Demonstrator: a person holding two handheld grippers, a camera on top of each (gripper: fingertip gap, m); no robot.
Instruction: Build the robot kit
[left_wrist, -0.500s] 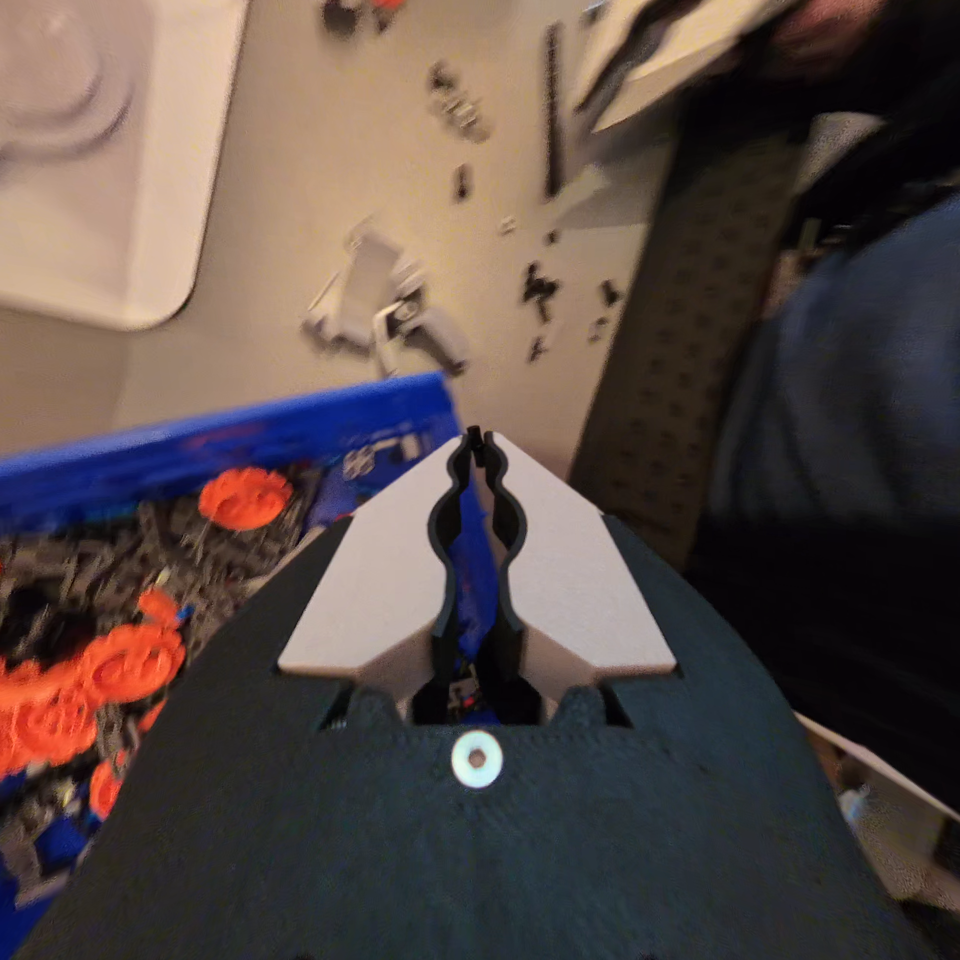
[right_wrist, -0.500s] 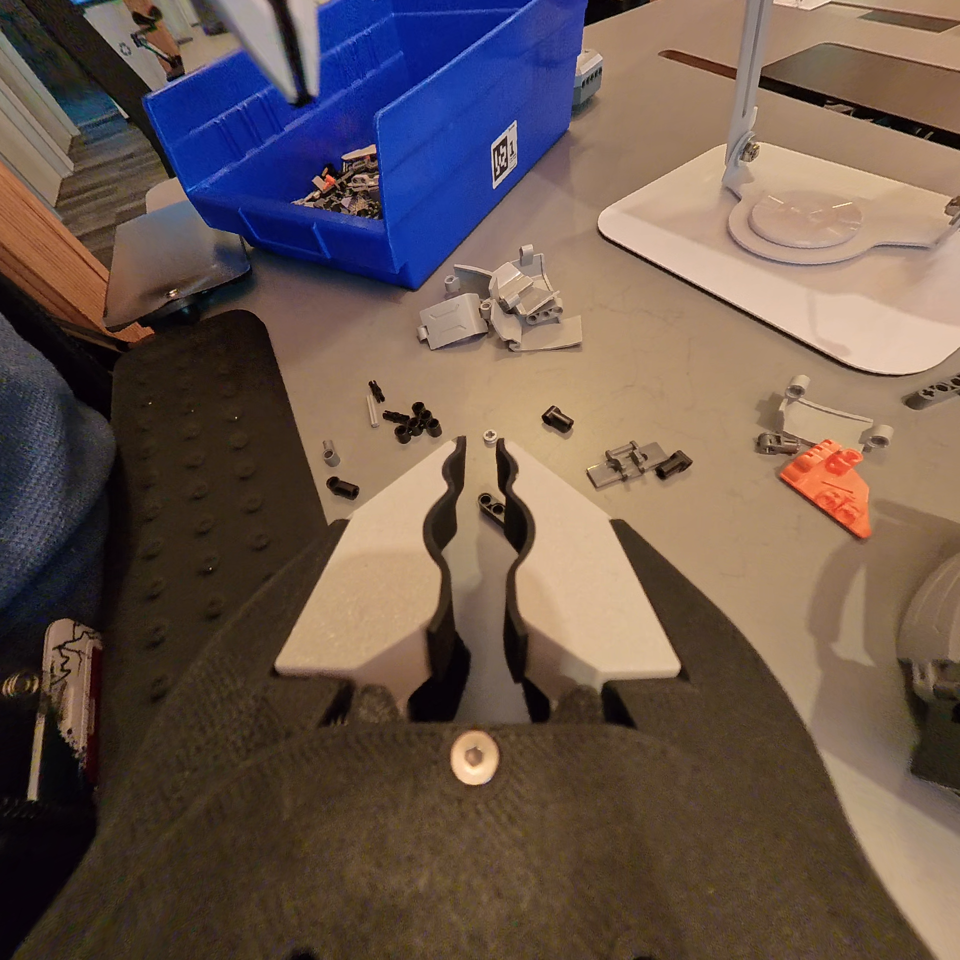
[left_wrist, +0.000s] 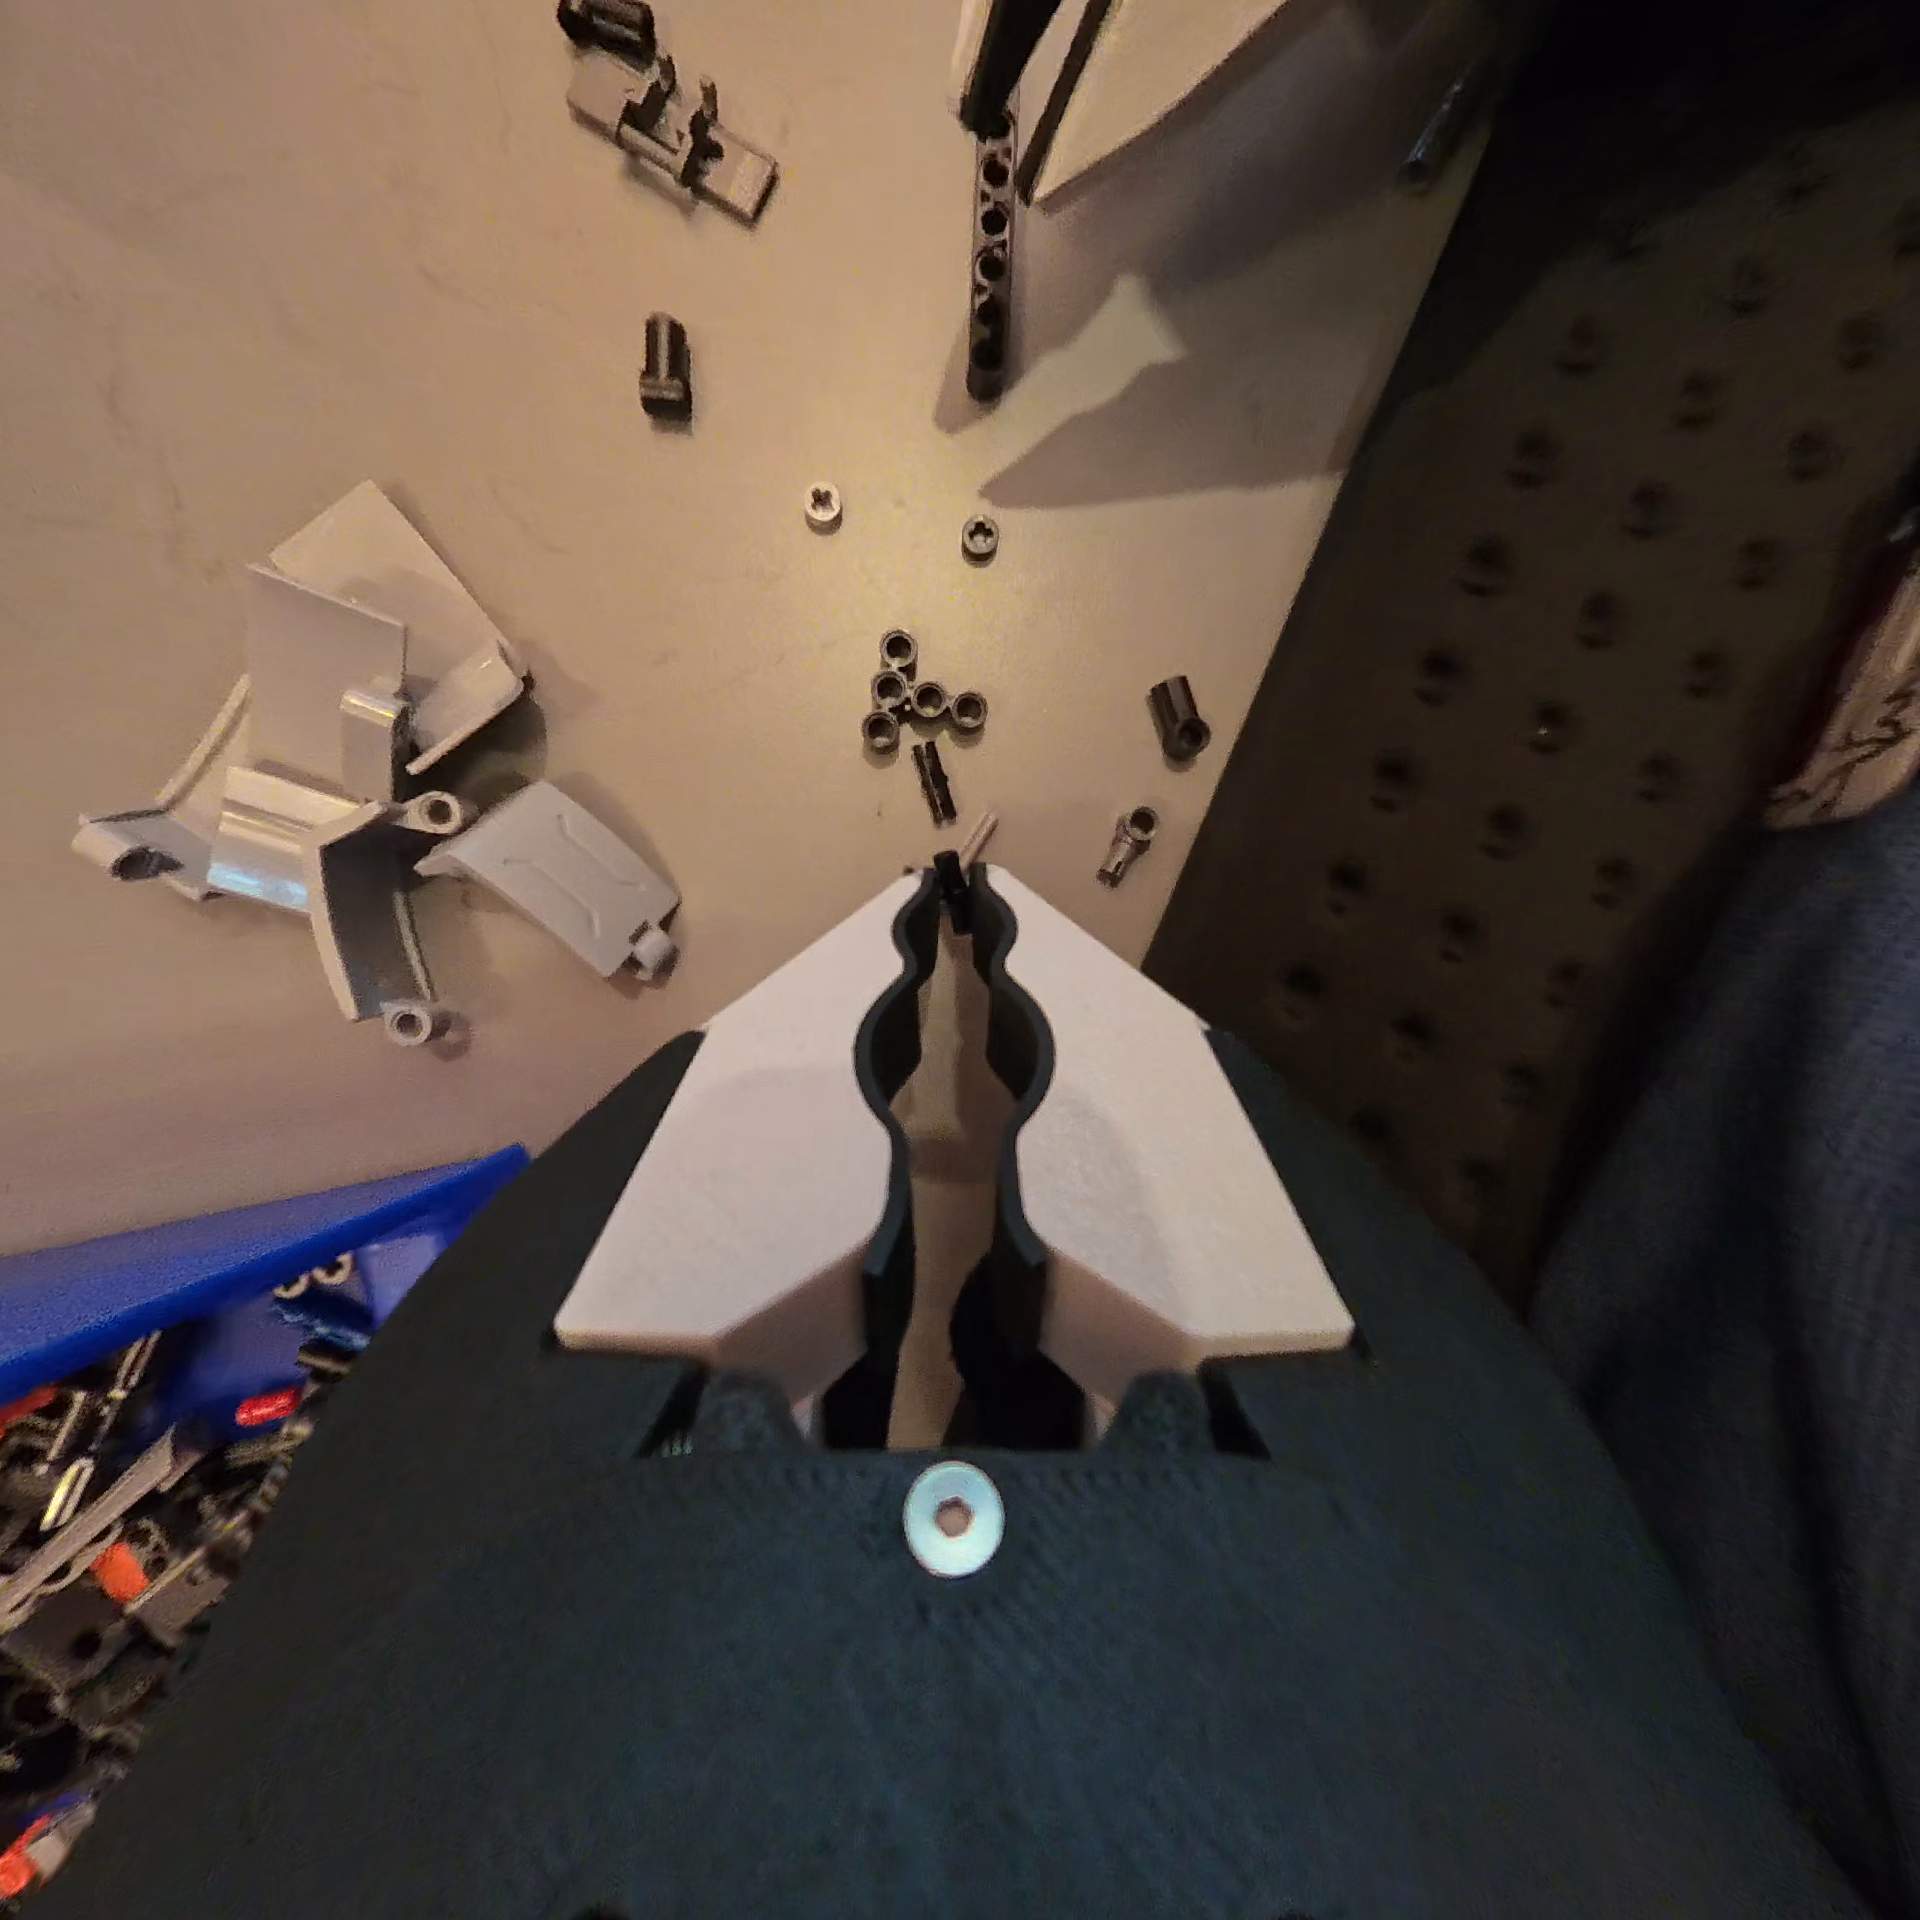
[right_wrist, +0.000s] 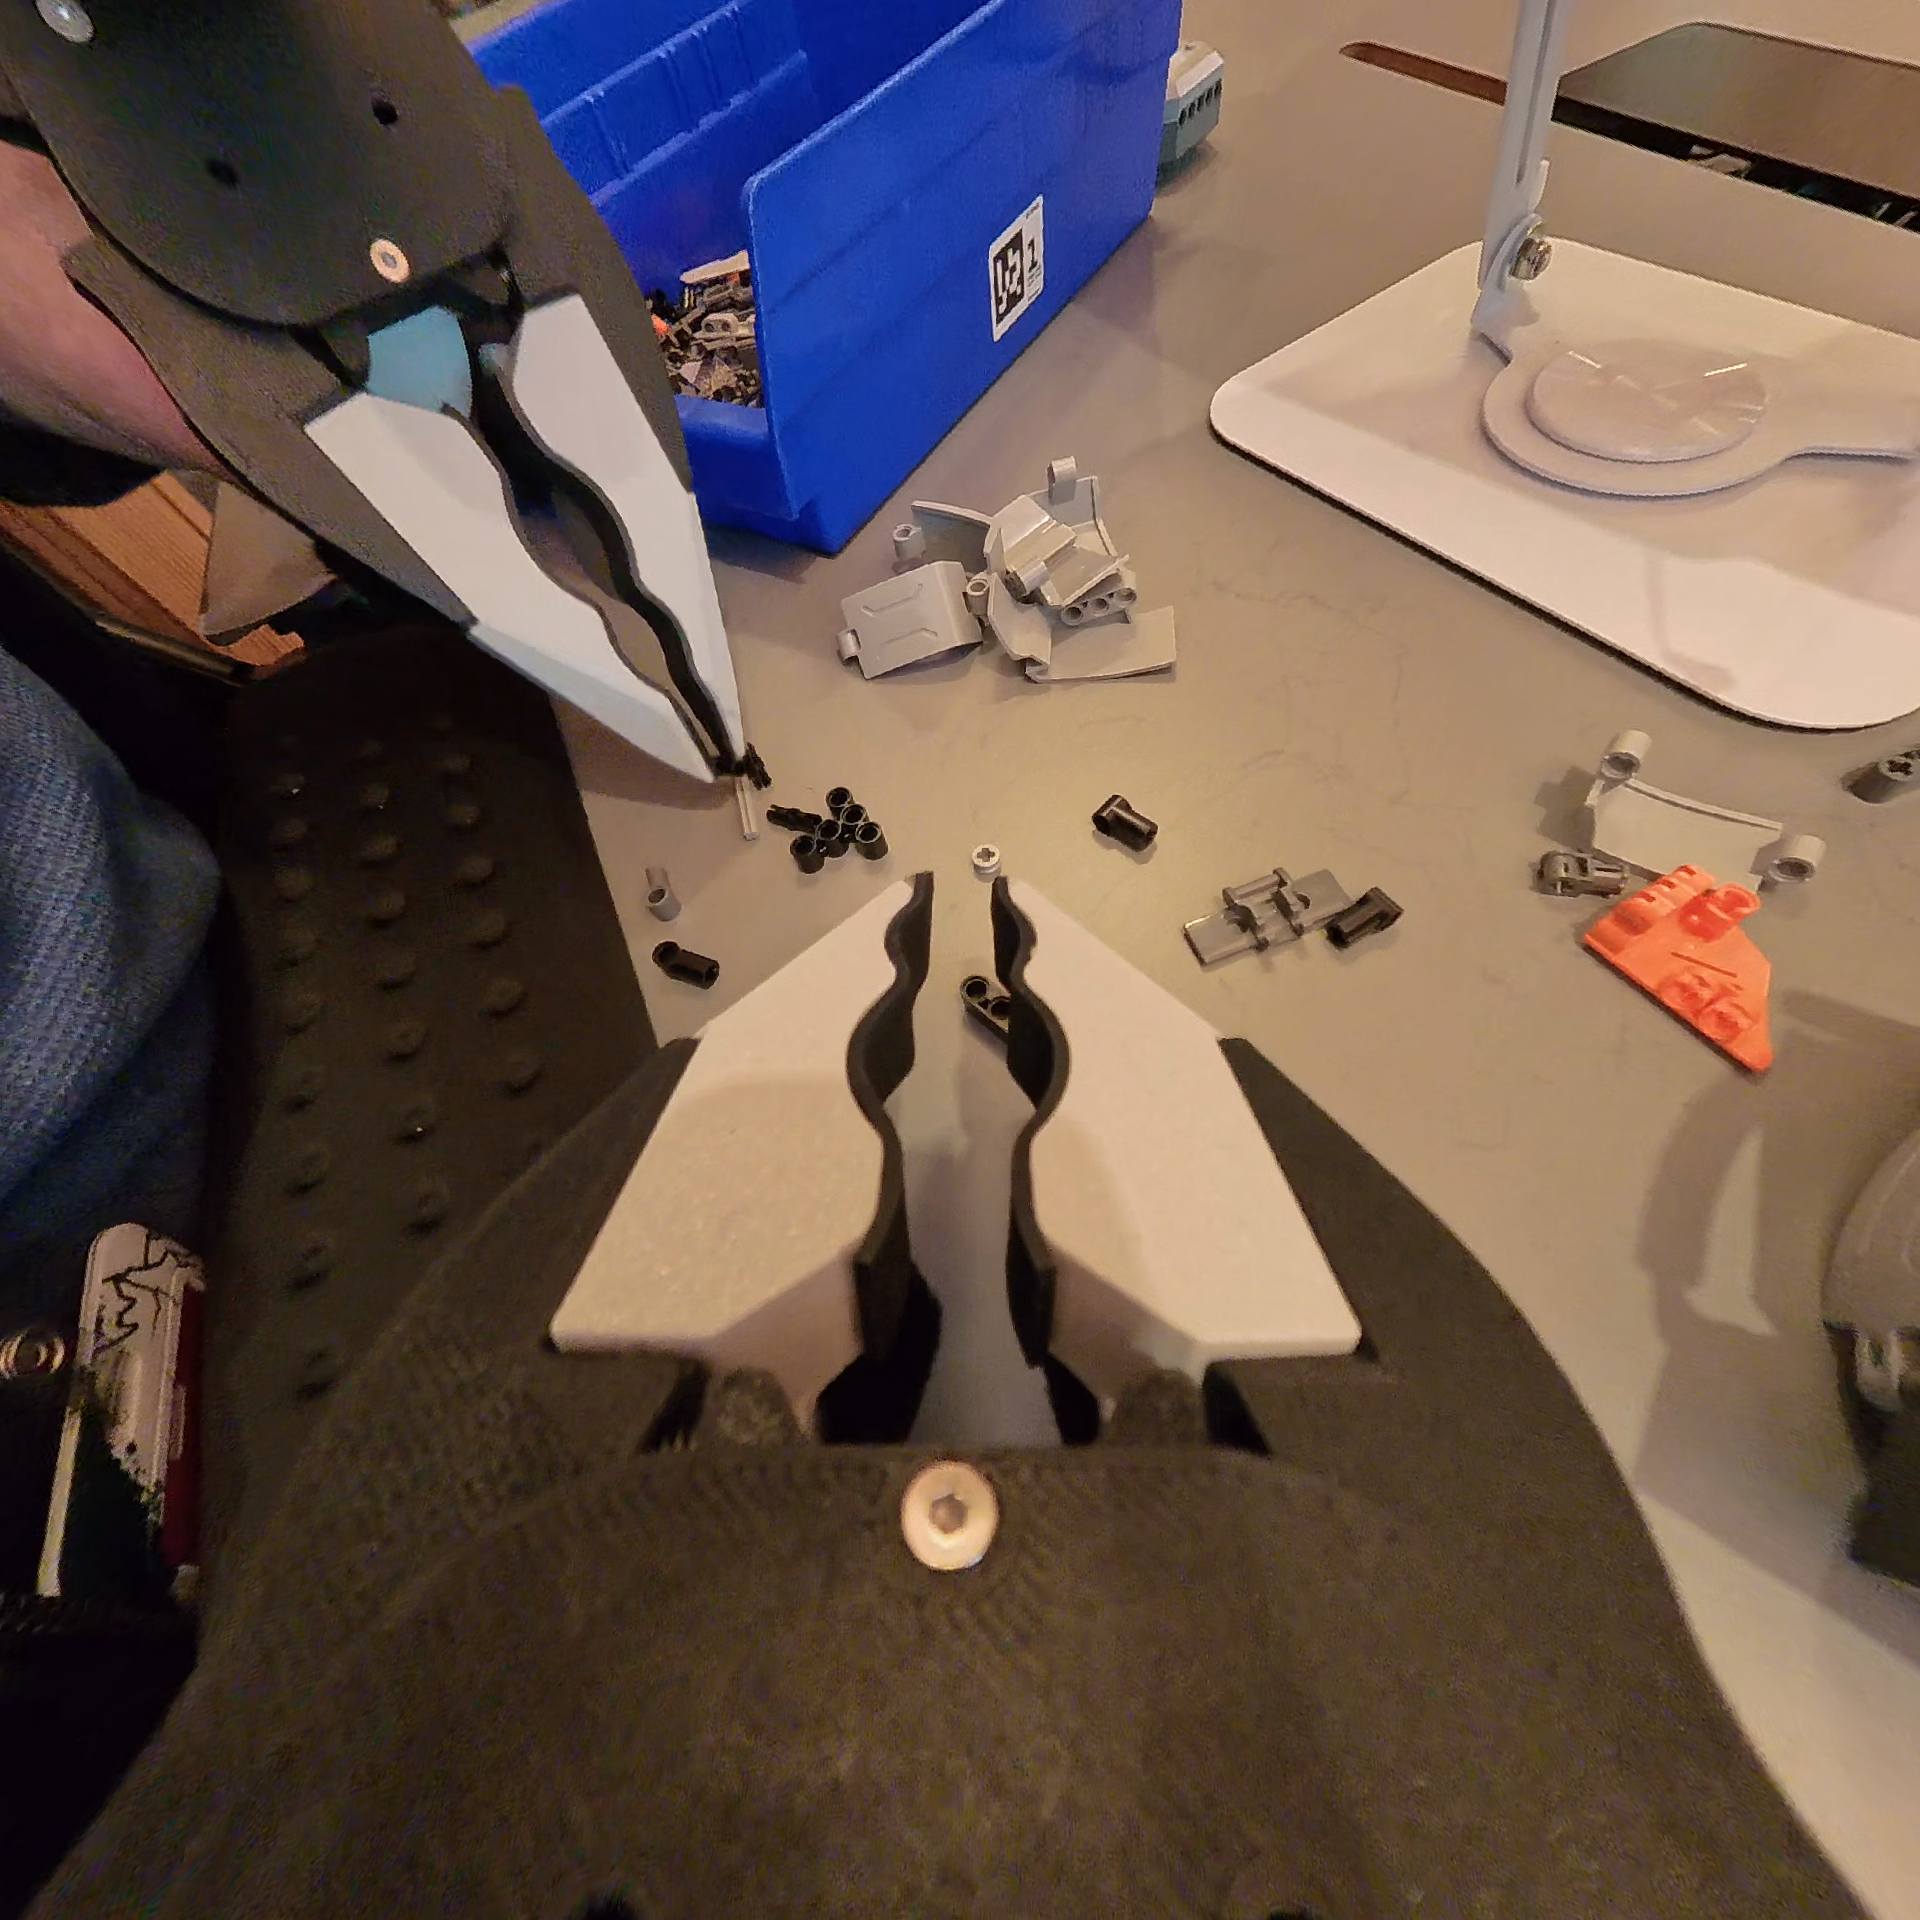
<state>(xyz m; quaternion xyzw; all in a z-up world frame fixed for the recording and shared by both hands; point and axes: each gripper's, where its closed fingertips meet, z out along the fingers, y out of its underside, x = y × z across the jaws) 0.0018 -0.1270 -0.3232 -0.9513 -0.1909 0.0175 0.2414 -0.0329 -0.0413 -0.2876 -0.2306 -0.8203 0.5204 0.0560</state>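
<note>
A small, light, stiff black pin (left_wrist: 951, 896) is being pinched endwise by the left tongs (left_wrist: 951, 883) above the surface (left_wrist: 312, 312); the right tongs (right_wrist: 961, 883) are being held narrowly parted, empty.

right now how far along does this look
Already out on the table: grey panels and a cluster of black connectors. In hand: the left tongs are shut on a small black pin beside that cluster; the right tongs are open and empty. Left: the blue bin holds many loose pieces.
</note>
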